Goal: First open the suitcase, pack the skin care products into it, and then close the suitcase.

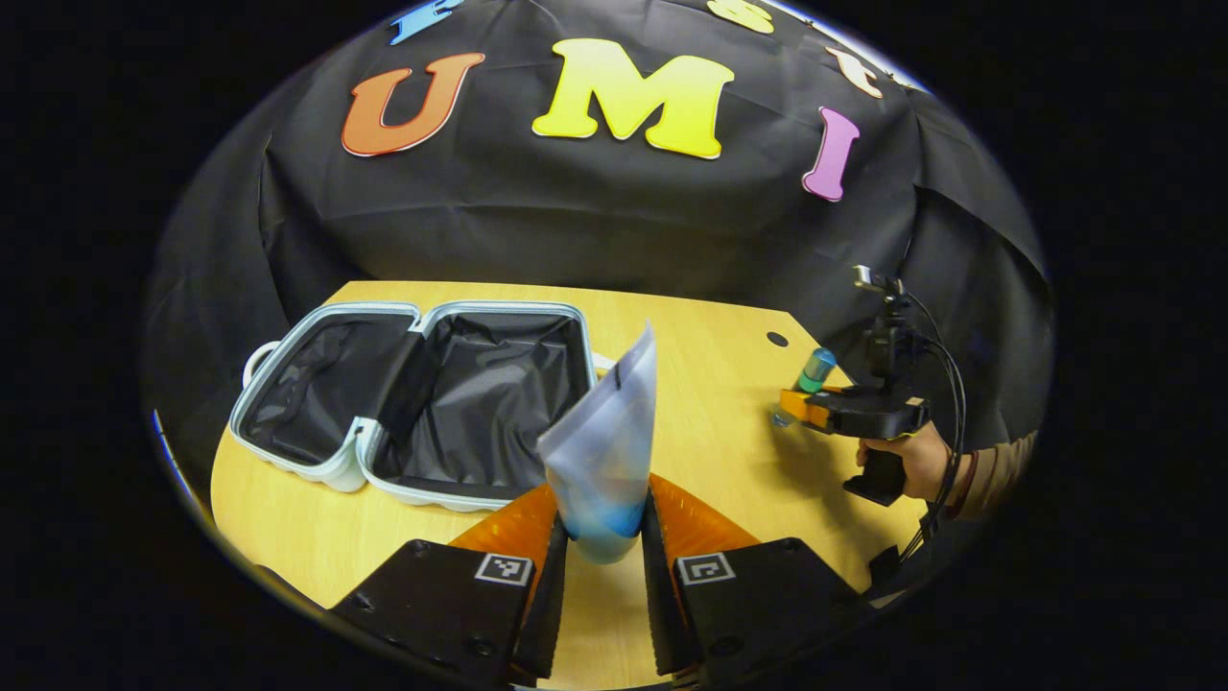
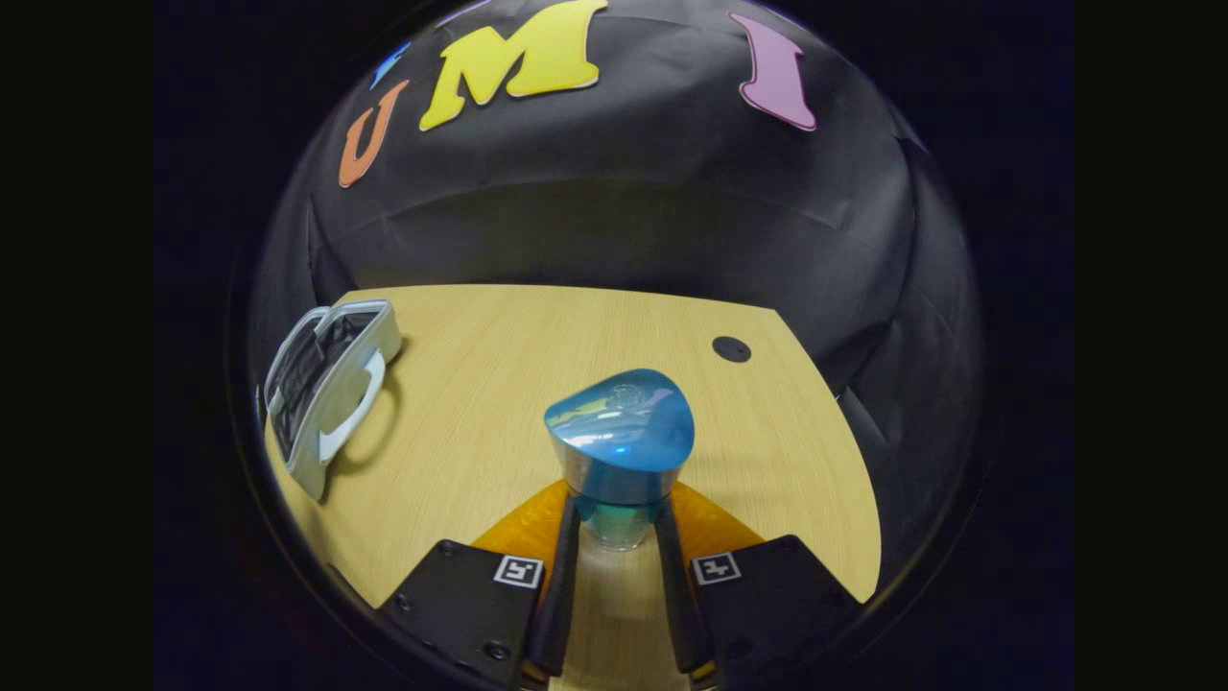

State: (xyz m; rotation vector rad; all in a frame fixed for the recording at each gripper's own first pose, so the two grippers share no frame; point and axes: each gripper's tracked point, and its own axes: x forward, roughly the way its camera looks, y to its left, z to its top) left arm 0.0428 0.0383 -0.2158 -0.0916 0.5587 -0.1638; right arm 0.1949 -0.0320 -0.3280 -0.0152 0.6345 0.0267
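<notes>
Left gripper (image 1: 602,537) jaws clamped a tube (image 1: 606,451), right gripper (image 2: 619,528) jaws pinched a bottle (image 2: 622,441); suitcase (image 1: 413,403) lay open at 10 o'clock on the worktop (image 1: 729,403).

left gripper (image 1: 602,537): jaws clamp frosted tube (image 1: 604,451) | suitcase (image 1: 413,403): open on table (image 1: 710,422)

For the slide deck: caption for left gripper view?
Left gripper holds a tube before the open suitcase.
</notes>
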